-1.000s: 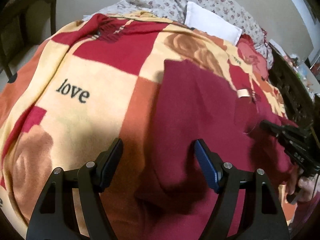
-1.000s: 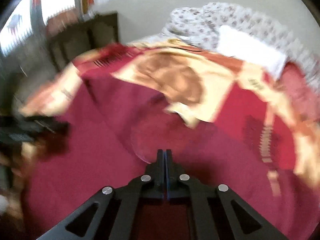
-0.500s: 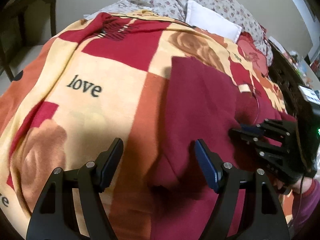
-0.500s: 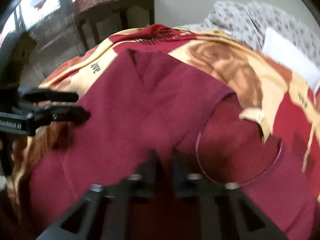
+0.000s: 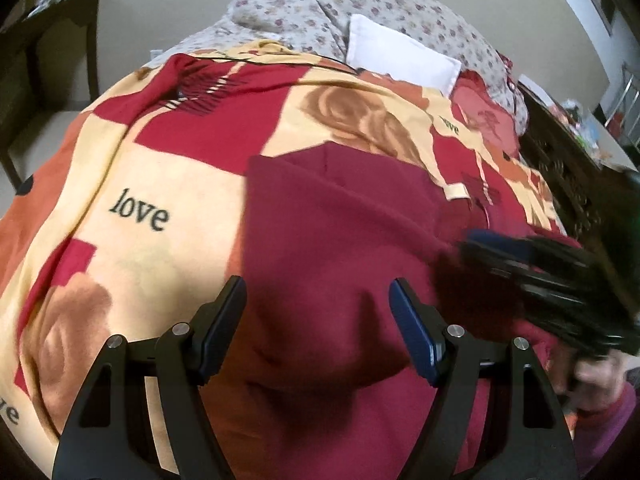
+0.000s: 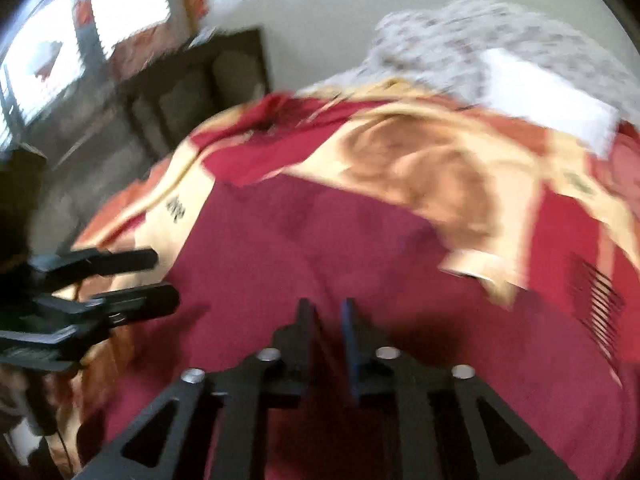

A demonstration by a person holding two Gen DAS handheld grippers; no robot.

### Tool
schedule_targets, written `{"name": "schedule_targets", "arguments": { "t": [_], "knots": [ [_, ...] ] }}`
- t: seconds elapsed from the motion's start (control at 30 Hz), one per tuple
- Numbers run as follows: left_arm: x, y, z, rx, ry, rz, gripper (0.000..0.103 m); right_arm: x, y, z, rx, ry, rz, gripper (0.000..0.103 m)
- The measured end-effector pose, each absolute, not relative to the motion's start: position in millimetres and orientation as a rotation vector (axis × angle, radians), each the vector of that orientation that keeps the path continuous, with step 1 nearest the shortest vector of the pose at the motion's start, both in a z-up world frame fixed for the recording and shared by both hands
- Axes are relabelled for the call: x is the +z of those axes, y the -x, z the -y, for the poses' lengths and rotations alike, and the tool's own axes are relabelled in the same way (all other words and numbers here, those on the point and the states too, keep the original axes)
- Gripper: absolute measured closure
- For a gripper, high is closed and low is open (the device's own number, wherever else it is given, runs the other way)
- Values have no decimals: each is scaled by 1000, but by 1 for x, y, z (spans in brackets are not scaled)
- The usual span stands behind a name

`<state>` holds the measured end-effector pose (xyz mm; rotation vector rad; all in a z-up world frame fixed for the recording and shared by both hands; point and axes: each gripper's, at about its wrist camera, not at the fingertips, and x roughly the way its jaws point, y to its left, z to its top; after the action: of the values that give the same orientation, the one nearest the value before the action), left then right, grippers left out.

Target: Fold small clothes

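Note:
A dark red shirt [image 5: 340, 240] lies spread on a bed blanket [image 5: 160, 184] with red, cream and orange squares and the word "love". My left gripper [image 5: 318, 304] is open and empty, hovering over the shirt's near part. My right gripper [image 6: 327, 312] has its jaws a narrow gap apart over the shirt [image 6: 320, 248], holding nothing that I can see; the view is blurred. The right gripper also shows in the left wrist view [image 5: 536, 264], over the shirt's right side. The left gripper shows at the left of the right wrist view [image 6: 120, 280].
A floral pillow [image 5: 360, 12] and a white pillow [image 5: 400, 56] lie at the head of the bed. A dark wooden chair [image 5: 40, 52] stands at the left. Dark furniture [image 5: 568, 168] runs along the bed's right side. A window [image 6: 80, 36] is far left.
The right gripper was shut a second ago and has opened slightly, swinging across the shirt. The left gripper stayed open and drew a little closer over the shirt.

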<state>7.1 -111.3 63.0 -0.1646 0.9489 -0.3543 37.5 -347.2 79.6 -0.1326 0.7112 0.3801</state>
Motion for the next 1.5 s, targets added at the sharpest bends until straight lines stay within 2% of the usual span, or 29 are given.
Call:
{"name": "schedule_targets", "arguments": {
  "t": [0.07,0.3,0.37,0.47,0.53,0.7,0.83,0.87,0.93,0.97,1.0,1.5],
  "knots": [
    [58,-7,115,-366,155,-965,29,78,-8,381,351,70,-713,61],
    [33,-9,135,-319,8,-1013,29,29,37,474,81,64,-821,61],
    [39,-5,136,-306,11,-1010,29,43,45,485,103,-20,-809,61],
    [54,2,134,-328,65,-986,29,78,52,494,47,-4,-705,61],
    [63,7,135,-333,67,-961,29,90,44,501,-68,69,-689,55],
    [69,15,148,-376,75,-970,29,71,-11,534,-173,89,-812,54],
    [65,16,150,-374,68,-997,29,66,-17,582,-37,-199,-762,54],
    [64,17,149,-369,66,-999,29,65,-15,588,-23,-236,-758,58],
    [61,16,146,-357,68,-1006,29,65,-8,598,-7,-283,-753,72],
    [60,15,145,-351,73,-1009,29,65,-6,599,-28,-271,-761,90],
    [59,15,143,-345,86,-1016,29,65,-2,601,-48,-257,-766,99],
    [69,24,152,-380,135,-1002,29,125,65,605,34,-328,-574,99]
  ]
}}
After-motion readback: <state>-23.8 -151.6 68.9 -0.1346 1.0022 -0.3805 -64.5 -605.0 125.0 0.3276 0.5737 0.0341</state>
